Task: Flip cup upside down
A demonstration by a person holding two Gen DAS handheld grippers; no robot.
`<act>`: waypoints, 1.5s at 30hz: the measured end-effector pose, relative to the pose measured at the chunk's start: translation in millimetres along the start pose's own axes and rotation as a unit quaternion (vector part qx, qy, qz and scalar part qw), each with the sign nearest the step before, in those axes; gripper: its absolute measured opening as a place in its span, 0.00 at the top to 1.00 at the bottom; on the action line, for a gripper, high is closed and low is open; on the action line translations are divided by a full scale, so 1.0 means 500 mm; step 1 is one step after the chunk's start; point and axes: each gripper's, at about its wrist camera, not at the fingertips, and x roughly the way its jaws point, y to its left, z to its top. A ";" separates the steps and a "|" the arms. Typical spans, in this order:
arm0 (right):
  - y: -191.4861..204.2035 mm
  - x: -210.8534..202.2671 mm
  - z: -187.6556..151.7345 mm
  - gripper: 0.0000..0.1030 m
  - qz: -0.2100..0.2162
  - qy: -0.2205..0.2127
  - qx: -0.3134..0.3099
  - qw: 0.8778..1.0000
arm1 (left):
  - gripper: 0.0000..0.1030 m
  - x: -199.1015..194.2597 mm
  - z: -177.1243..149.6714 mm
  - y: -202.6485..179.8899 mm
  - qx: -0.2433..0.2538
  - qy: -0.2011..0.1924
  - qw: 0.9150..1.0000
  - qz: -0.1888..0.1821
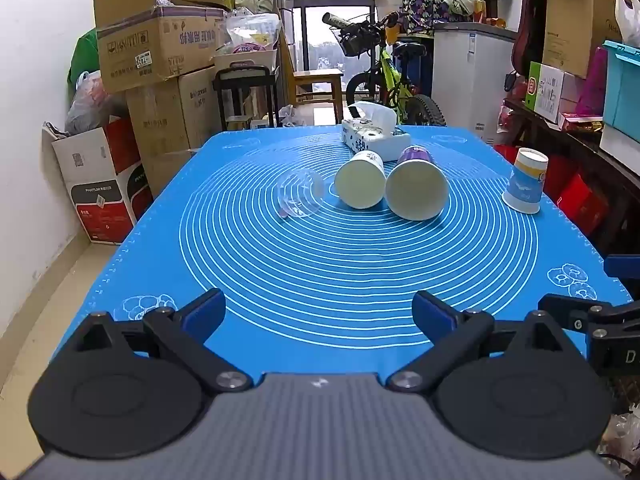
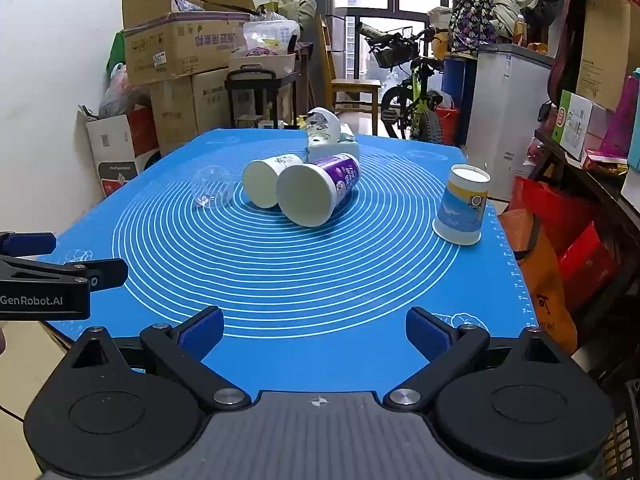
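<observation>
Several cups sit on the blue mat. A clear plastic cup lies on its side at the left. A white paper cup and a purple paper cup lie on their sides, mouths toward me. A blue-and-yellow paper cup stands upside down at the right. In the right wrist view I see the clear cup, white cup, purple cup and blue-and-yellow cup. My left gripper and right gripper are open, empty, near the mat's front edge.
A tissue box stands behind the lying cups. Cardboard boxes stack by the left wall. A bicycle and a white cabinet stand beyond the table. Shelves with boxes line the right side.
</observation>
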 end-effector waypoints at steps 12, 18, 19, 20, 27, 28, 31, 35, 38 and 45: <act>-0.002 -0.001 0.000 0.05 -0.001 -0.003 -0.001 1.000 | 0.04 0.000 0.000 0.001 -0.001 0.001 1.000 -0.001; -0.002 0.000 -0.001 0.05 -0.001 -0.003 -0.001 1.000 | 0.04 0.000 0.000 0.000 0.000 0.001 1.000 0.001; -0.002 0.000 -0.001 0.05 -0.001 -0.002 -0.001 1.000 | 0.04 0.000 0.000 0.000 0.000 0.002 1.000 0.001; -0.002 0.000 -0.001 0.05 -0.001 -0.002 -0.001 1.000 | 0.04 0.000 0.000 0.000 -0.001 0.001 1.000 0.001; -0.002 0.001 -0.002 0.05 -0.001 -0.001 -0.002 1.000 | 0.04 0.000 0.000 0.000 0.000 0.001 1.000 0.001; -0.003 0.001 -0.002 0.05 -0.001 0.000 -0.002 1.000 | 0.04 0.000 0.000 0.000 0.000 0.002 1.000 0.001; -0.002 0.001 -0.002 0.05 -0.002 0.000 -0.002 1.000 | 0.04 0.005 -0.010 0.000 0.002 0.003 1.000 -0.001; -0.002 0.001 -0.002 0.05 -0.001 0.000 -0.002 1.000 | 0.04 0.009 -0.007 0.003 0.006 0.003 1.000 -0.001; -0.002 0.001 -0.002 0.05 -0.002 0.000 -0.003 1.000 | 0.04 0.005 -0.008 -0.003 0.009 0.004 1.000 0.000; -0.006 0.003 -0.004 0.05 0.000 0.001 -0.002 1.000 | 0.04 0.004 -0.008 -0.003 0.009 0.004 1.000 0.000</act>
